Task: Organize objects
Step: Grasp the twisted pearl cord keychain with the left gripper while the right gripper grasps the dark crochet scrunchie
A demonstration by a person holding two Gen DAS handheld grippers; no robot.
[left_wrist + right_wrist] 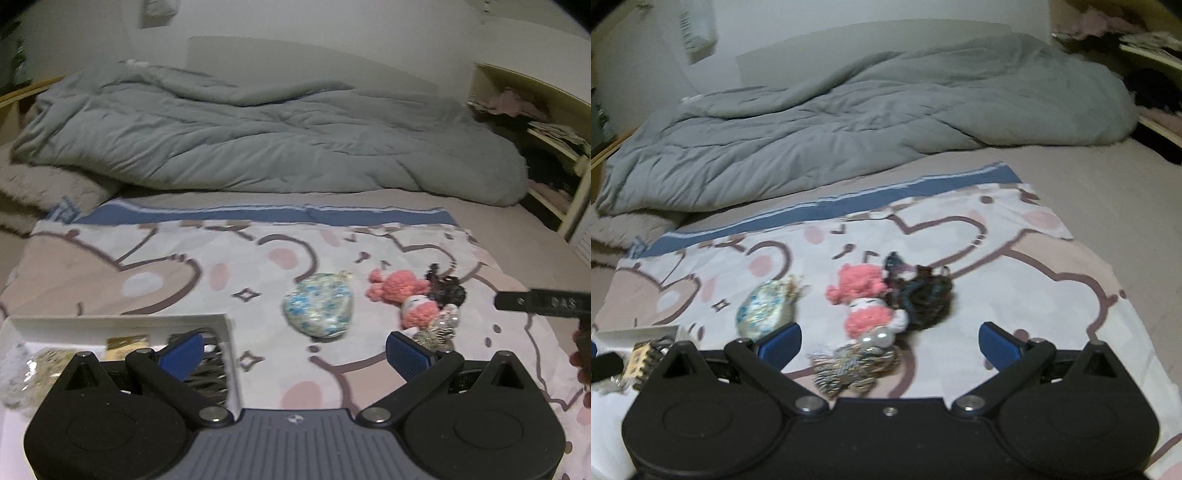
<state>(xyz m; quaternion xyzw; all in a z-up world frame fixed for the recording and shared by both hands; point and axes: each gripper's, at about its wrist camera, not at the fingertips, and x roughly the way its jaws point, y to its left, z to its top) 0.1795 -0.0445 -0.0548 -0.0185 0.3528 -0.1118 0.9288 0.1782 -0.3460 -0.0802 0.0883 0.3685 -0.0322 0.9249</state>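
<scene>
1. Nearest the right-hand camera is a glittery tinsel-like hair piece (855, 369) lying on the cartoon-print cloth (1015, 280), just ahead of the right gripper (890, 341), whose jaws stand wide with nothing between them.
2. The left gripper (295, 350) hovers at the corner of a white tray (225, 325); its jaws are also spread wide and empty. The tray already holds a few small things, including a gold-coloured piece (127, 341), though they are too blurred to name.
3. Still loose on the cloth: a pink knitted doll (866, 302), a dark scrunchie-like bundle (923, 291) touching it on the right, and a blue-and-white speckled pouch (317, 308) just left of the doll.
4. I would judge all 4 loose items light and soft. The doll should squash under a pinch, so its thick pink middle looks the safest hold.
5. The tinsel piece looks wispy and may slip or shed; gripping its dense centre near the 2 pearl-like beads (875, 338) seems wiser than its fringe.
6. The pouch looks plump and yielding, best taken across its narrower gathered end.
</scene>
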